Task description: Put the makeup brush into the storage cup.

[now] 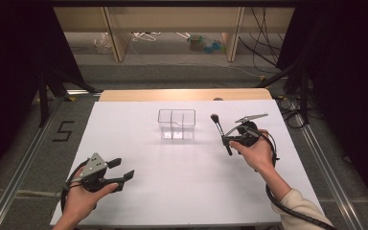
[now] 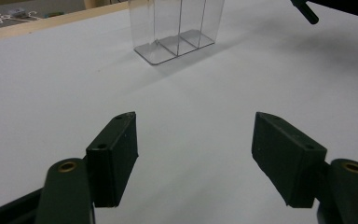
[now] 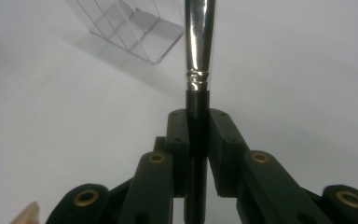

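Observation:
A clear plastic organizer (image 1: 176, 123) with three compartments stands on the white table top (image 1: 139, 163), behind the middle; it is also in the left gripper view (image 2: 177, 28) and the right gripper view (image 3: 130, 28). My right gripper (image 1: 226, 141) is shut on a makeup brush (image 1: 220, 132), black handle and silver ferrule (image 3: 196, 42), its bristle head up and toward the organizer's right side. My left gripper (image 1: 122, 168) rests open near the front left, jaws wide with nothing between them (image 2: 193, 158).
The white sheet covers a wooden table whose far edge (image 1: 182, 94) shows behind the organizer. Metal rails (image 1: 24, 163) run along both sides on the floor. Cables and wooden legs lie beyond the table.

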{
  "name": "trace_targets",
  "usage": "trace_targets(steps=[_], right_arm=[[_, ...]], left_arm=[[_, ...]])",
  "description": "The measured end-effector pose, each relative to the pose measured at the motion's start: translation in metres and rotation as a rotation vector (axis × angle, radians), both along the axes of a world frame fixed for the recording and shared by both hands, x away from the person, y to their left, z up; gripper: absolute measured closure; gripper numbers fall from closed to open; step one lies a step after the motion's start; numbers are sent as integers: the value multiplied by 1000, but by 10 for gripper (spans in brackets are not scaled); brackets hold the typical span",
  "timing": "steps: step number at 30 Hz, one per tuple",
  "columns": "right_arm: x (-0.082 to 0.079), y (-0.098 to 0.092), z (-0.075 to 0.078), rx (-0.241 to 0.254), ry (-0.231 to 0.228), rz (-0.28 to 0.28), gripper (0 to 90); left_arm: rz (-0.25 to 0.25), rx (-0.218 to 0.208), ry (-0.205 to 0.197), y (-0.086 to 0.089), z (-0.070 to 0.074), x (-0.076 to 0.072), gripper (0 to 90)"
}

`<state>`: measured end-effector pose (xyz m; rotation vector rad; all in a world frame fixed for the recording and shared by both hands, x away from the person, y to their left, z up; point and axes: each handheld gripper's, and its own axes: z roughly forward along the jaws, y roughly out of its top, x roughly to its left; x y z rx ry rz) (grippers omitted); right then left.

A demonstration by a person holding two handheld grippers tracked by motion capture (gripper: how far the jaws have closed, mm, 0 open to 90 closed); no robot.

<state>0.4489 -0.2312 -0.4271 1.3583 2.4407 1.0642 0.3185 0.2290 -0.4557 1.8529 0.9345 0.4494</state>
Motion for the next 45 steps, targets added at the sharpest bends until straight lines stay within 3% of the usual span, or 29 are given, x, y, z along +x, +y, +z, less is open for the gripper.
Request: trace_targets(steps=[18,26,42,45], right_arm=[[-7,-1,-1,38,-56,4,797],[-7,-1,-2,82,-125,8,796],[-10,3,-2,73,-174,34,796],[-9,4,-3,102,-198,40,796]], left_arm=[[-1,17,-14,1,1,0,313],[8,5,-7,1,1,0,313],[19,-4,-13,1,1,1,315],[17,-2,-13,1,1,1,316]])
